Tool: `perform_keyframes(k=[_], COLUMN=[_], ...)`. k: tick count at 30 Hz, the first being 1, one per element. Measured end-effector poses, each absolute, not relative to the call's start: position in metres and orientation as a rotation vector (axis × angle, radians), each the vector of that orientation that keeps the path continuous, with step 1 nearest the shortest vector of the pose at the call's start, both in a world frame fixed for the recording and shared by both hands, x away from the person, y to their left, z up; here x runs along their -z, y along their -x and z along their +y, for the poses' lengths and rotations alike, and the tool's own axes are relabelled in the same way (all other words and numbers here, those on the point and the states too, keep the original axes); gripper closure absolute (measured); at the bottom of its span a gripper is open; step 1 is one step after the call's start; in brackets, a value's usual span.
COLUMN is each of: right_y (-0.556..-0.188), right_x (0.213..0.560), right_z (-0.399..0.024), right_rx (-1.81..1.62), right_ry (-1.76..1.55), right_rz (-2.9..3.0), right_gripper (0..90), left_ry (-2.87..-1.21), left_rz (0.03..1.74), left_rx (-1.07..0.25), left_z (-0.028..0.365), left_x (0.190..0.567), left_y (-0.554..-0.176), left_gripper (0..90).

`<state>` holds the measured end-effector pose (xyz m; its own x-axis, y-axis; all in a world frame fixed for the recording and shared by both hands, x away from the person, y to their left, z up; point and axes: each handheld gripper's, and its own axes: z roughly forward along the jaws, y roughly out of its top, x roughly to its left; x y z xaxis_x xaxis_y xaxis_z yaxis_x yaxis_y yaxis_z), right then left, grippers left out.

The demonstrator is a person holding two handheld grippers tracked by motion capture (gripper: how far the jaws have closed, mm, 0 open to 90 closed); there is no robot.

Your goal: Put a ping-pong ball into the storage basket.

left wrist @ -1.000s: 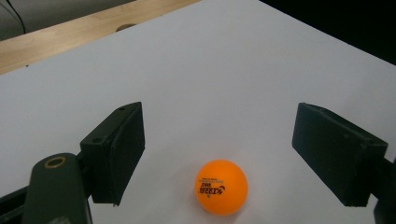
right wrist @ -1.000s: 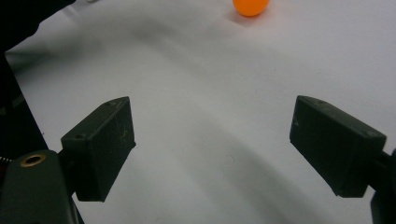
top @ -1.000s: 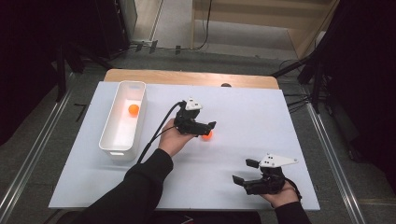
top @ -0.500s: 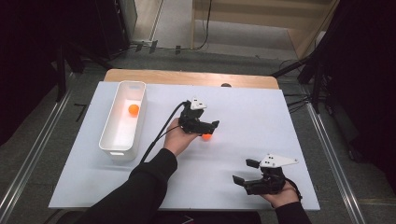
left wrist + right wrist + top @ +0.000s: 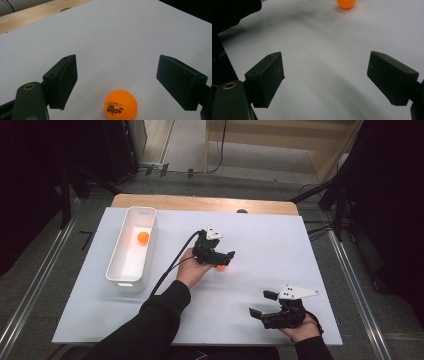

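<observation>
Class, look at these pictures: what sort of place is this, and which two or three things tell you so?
Probably a lab or workshop set up for recording. A white board covers a wooden table, cables trail over the grey floor, and a person works camera-fitted tongs around an orange ball.

orange ball (image 5: 120, 104), dark printed logo, lettering too small to read

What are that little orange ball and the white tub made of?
The orange ball looks like matte celluloid or plastic; its printed logo suggests a table-tennis ball. The white tub seems smooth moulded plastic, with rounded corners and a faint sheen.
</observation>
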<state>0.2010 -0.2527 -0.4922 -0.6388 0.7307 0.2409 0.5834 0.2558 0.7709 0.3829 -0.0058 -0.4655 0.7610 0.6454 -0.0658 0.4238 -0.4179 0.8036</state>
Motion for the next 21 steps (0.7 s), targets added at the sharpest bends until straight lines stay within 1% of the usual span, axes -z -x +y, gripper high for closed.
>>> perform_keyframes(k=[10, 13, 21], right_y=[-0.201, -0.201, -0.202], right_x=[0.492, 0.492, 0.492], right_z=[-0.252, -0.252, -0.252], right_rx=[-1.331, -1.332, -1.333], right_ry=[-1.254, -1.249, -1.243], right_rz=[2.358, 2.356, 2.358], right_gripper=[12.5, 12.5, 12.5], left_ry=[-2.083, -2.051, -2.066], left_rz=[0.800, 0.805, 0.813], left_rx=[-0.312, -0.309, -0.306], left_z=[-0.008, -0.006, -0.003], left_x=[0.470, 0.473, 0.481], left_y=[-0.382, -0.381, -0.381], left_gripper=[17.3, 17.4, 17.4])
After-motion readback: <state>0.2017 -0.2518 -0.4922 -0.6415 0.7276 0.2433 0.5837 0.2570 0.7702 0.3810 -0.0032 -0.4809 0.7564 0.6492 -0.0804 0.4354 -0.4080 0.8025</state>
